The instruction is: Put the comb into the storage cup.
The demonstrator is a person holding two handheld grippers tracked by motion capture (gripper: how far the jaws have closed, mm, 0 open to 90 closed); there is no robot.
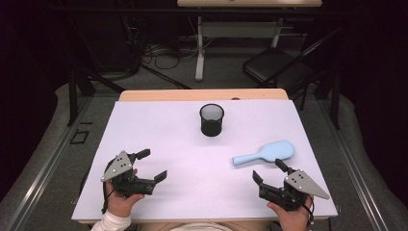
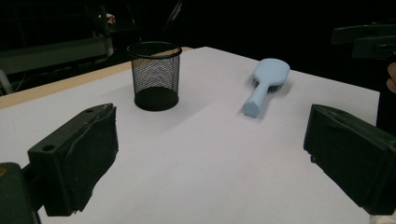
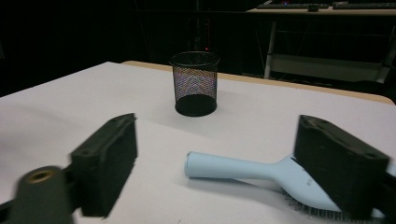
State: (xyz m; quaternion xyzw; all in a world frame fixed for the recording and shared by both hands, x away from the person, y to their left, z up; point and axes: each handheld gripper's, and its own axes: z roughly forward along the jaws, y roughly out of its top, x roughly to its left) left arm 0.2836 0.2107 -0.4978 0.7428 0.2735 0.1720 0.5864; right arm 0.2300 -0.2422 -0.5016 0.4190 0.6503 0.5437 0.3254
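A light blue hairbrush (image 1: 267, 153) lies on the white table top (image 1: 163, 139), right of centre, handle pointing left and bristles down. A black mesh cup (image 1: 211, 119) stands upright at the middle back. My right gripper (image 1: 270, 170) sits just in front of the brush, open, with nothing between its jaws; in the right gripper view the hairbrush (image 3: 243, 169) lies beyond them and the cup (image 3: 194, 83) farther off. My left gripper (image 1: 152, 165) rests open and empty at the front left; its view shows the cup (image 2: 155, 74) and the hairbrush (image 2: 267, 84) ahead.
The table's wooden back edge (image 1: 202, 94) shows behind the white top. Beyond the table stand a black chair (image 1: 274, 65), a desk leg (image 1: 199, 48) and cables on the floor.
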